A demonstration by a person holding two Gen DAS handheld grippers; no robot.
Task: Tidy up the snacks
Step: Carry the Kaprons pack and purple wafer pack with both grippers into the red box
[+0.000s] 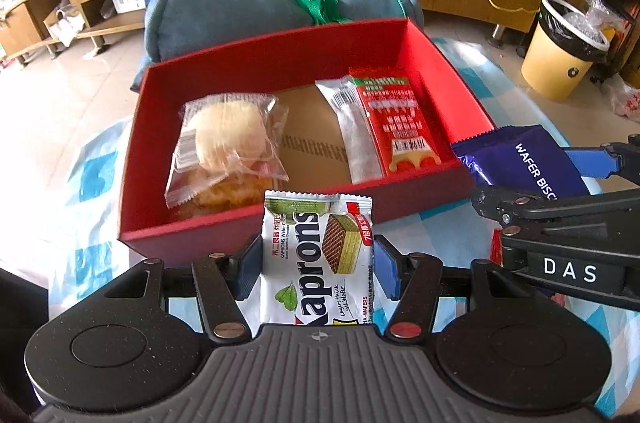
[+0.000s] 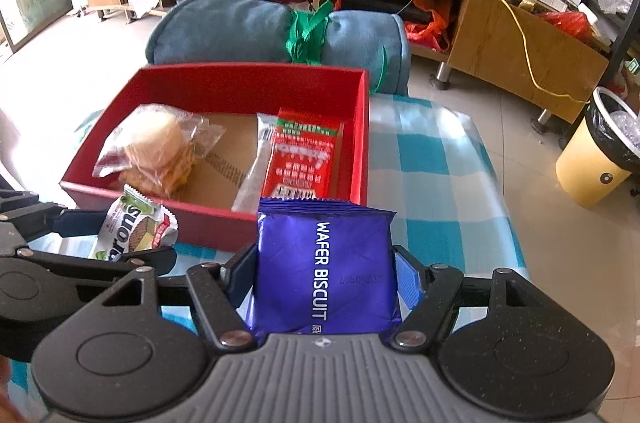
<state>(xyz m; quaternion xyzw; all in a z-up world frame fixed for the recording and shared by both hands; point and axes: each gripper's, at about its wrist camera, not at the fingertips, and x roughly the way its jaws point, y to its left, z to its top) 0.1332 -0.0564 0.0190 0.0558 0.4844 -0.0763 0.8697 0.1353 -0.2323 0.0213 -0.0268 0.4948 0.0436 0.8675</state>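
Snacks sit in both tongs: the left gripper [image 1: 318,263] pinches a white Kaprons wafer pack [image 1: 316,259], the right gripper [image 2: 324,275] a purple wafer biscuit pack [image 2: 324,271], both just short of the red box [image 1: 280,219]. Inside lie a bagged bun [image 1: 226,139], perhaps atop another pastry, and a red sachet [image 1: 394,123]. Checked cloth [image 2: 440,183] underneath.

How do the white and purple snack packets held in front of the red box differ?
The white Kaprons wafer packet shows a wafer picture and green leaves; the purple foil wafer biscuit packet carries only white lettering. The left hand-held gripper holds the white one, the right hand-held gripper the purple. Both are upright, outside the red cardboard box.
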